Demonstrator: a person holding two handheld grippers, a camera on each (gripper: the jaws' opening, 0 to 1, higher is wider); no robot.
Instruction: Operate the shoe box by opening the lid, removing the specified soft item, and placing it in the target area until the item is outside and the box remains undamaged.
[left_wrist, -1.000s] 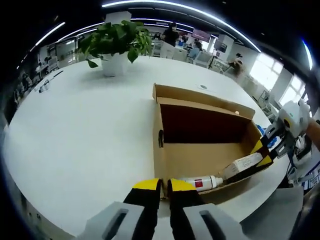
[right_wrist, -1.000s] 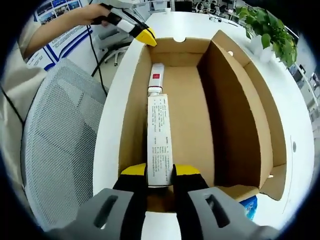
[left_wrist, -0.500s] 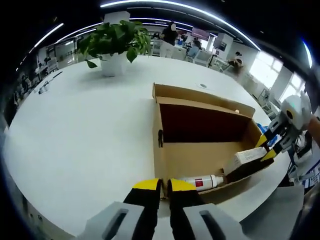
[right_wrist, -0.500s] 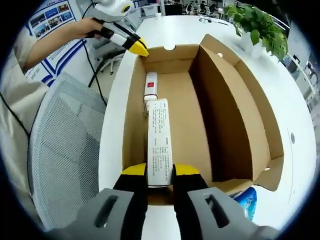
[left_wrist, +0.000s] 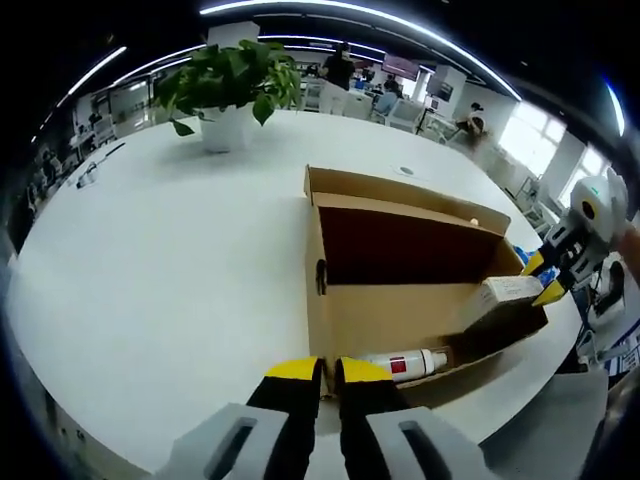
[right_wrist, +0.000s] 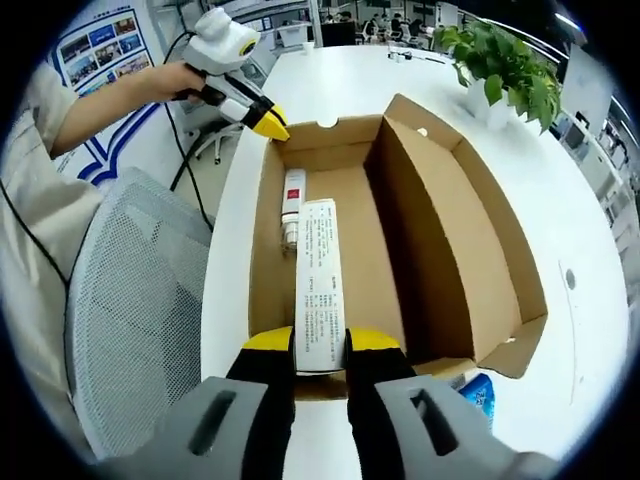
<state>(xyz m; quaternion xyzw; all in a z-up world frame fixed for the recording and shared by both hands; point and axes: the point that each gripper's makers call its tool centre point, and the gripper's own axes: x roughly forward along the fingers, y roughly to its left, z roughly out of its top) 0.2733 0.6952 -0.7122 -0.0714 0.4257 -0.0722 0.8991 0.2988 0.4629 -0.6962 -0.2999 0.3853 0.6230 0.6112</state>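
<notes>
The right gripper (right_wrist: 320, 345) clamps 1 end of a long white carton (right_wrist: 319, 285), raised above the box (right_wrist: 440, 250) floor. Its long axis runs straight away from the jaws, along the box's length. Beneath its far end lies 1 white tube (right_wrist: 291, 203) with a red label, pointing the same way. The left gripper (left_wrist: 322, 372) has its jaws closed on the box's near wall (left_wrist: 320, 330). 1 box, lid open, sits on the white table (left_wrist: 150, 250); 1 potted plant (left_wrist: 230, 90) stands beyond.
</notes>
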